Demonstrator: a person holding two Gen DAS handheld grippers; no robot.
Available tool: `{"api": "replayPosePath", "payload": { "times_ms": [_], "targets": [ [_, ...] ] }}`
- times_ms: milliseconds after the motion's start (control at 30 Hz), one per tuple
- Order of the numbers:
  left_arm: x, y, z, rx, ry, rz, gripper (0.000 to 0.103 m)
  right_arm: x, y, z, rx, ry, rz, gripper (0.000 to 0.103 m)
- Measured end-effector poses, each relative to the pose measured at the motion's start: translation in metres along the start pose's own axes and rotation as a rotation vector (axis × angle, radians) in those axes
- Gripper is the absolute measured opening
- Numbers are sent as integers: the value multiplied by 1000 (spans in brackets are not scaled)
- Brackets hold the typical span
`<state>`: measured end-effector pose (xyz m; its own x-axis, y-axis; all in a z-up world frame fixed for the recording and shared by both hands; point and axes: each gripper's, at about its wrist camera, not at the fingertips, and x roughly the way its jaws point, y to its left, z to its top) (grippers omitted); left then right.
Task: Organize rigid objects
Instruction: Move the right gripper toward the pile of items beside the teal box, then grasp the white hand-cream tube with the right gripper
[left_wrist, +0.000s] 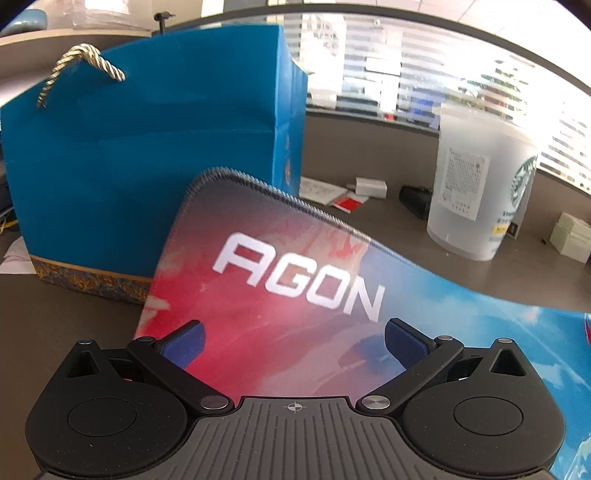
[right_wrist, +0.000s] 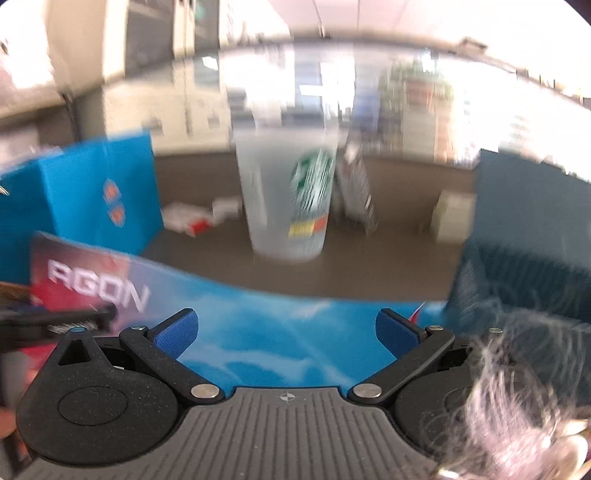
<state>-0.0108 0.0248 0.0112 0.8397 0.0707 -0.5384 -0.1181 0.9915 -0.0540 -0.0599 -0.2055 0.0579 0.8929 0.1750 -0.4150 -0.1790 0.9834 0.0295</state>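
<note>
A frosted Starbucks cup stands upright on the brown desk, right of a blue paper gift bag with a rope handle. It also shows in the right wrist view, straight ahead and blurred. A red and blue AGON mouse pad lies under both grippers; it also shows in the right wrist view. My left gripper is open and empty over the pad's red end. My right gripper is open and empty over the blue part, well short of the cup.
Small white boxes and papers lie behind the pad, with a black object by the cup. A stack of pale cards sits far right. A dark teal fuzzy fabric fills the right of the right wrist view. The blue bag stands left.
</note>
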Motion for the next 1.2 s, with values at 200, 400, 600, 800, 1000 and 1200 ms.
{"api": "replayPosePath", "payload": {
  "times_ms": [200,400,600,800,1000,1200],
  "targets": [
    [0,-6,-1,29,11,-13,103,-80,-69,-22,-93,-84,69,103],
    [2,-10,-5,56,41,-22,103,-125,-134,-48,-205,-42,32,103],
    [5,-21,-6,106,51,-21,103,-135,-182,-78,-175,81,118,103],
    [14,-21,-5,87,100,-17,103,-121,-210,-92,-216,159,173,99],
    [14,-22,-7,97,101,-15,103,-103,-219,-94,-344,254,304,83],
    [13,-21,-7,95,101,-14,103,-88,-229,-89,-374,312,368,72]
  ]
}}
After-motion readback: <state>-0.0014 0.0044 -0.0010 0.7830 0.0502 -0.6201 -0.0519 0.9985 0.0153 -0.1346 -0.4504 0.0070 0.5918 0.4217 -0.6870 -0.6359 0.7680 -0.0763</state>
